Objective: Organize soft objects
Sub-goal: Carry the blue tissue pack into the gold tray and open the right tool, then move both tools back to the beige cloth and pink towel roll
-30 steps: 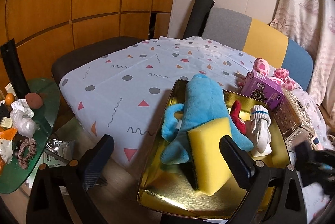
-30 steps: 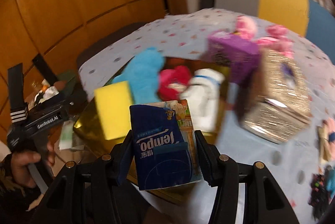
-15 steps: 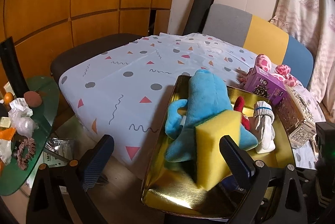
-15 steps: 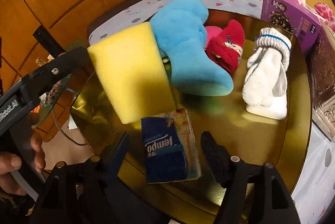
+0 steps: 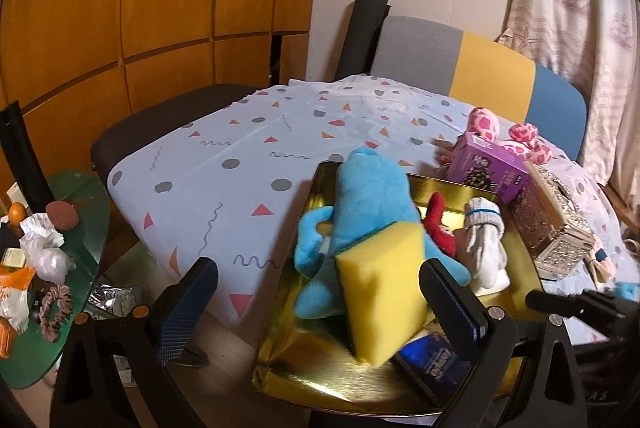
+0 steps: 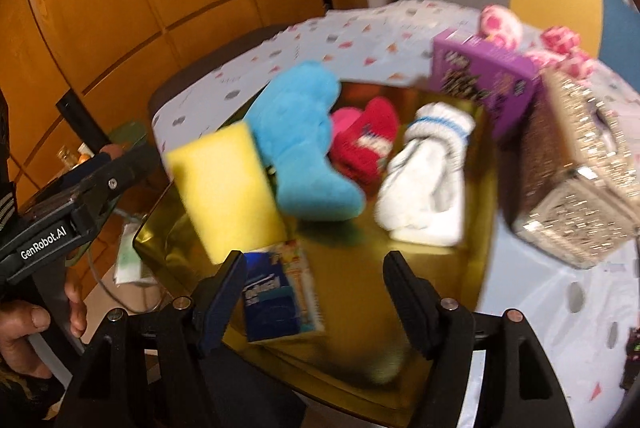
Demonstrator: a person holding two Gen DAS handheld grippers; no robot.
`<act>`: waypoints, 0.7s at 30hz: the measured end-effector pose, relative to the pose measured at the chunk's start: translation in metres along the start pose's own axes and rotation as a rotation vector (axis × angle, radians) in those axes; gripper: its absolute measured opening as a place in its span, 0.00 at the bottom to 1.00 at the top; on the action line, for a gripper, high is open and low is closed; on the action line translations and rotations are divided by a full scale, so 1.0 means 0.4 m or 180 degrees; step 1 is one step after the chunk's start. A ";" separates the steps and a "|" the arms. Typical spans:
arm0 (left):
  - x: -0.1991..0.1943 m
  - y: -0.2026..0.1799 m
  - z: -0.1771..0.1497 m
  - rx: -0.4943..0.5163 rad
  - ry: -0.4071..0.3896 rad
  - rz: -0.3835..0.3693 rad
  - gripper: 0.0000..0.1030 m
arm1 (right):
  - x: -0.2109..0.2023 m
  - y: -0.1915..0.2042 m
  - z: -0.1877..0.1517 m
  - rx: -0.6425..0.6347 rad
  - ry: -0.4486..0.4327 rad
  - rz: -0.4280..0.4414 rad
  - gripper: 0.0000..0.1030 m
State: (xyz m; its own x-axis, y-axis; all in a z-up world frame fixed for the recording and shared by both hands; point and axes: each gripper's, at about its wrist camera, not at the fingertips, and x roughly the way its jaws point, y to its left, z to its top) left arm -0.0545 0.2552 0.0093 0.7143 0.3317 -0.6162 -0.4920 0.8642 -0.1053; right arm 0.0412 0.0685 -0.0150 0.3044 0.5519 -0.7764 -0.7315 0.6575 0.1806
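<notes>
Tissue pack, blue, lies flat on the gold tray at its near edge, between the right gripper's fingers but clear of both pads: right gripper released, nothing held. In the left wrist view the pack peeks out under the yellow sponge.

Sponge stands tilted against the blue plush toy, its base on the tray just beside the pack. Behind the plush: a red sock, then a white sock with a blue stripe, all on the tray.

Left gripper released too, fingers spread wide, empty, sitting low at the tray's left front corner. A person's hand grips its handle.

Off the tray on the patterned tablecloth: purple box, glittery tissue box, pink spotted plush behind them.
</notes>
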 end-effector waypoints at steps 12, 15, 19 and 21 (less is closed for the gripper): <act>-0.020 -0.081 -0.007 0.0269 0.0005 -0.0163 0.98 | -0.102 -0.120 -0.023 0.0216 -0.0259 -0.0350 0.70; -0.023 -0.103 -0.008 0.0325 0.0023 -0.0231 0.98 | -0.130 -0.171 -0.043 0.0313 -0.0286 -0.0494 0.70; -0.024 -0.141 -0.008 0.0420 0.0071 -0.0339 0.98 | -0.183 -0.264 -0.073 0.0529 -0.0365 -0.0750 0.69; -0.023 -0.164 -0.009 0.0484 0.0099 -0.0394 0.98 | -0.220 -0.320 -0.091 0.0677 -0.0417 -0.0897 0.70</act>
State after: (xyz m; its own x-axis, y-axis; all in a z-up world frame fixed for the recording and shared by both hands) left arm -0.0305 0.1942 0.0190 0.7479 0.2093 -0.6300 -0.3187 0.9457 -0.0641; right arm 0.0859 -0.0827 0.0082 0.5611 0.3860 -0.7322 -0.4689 0.8772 0.1031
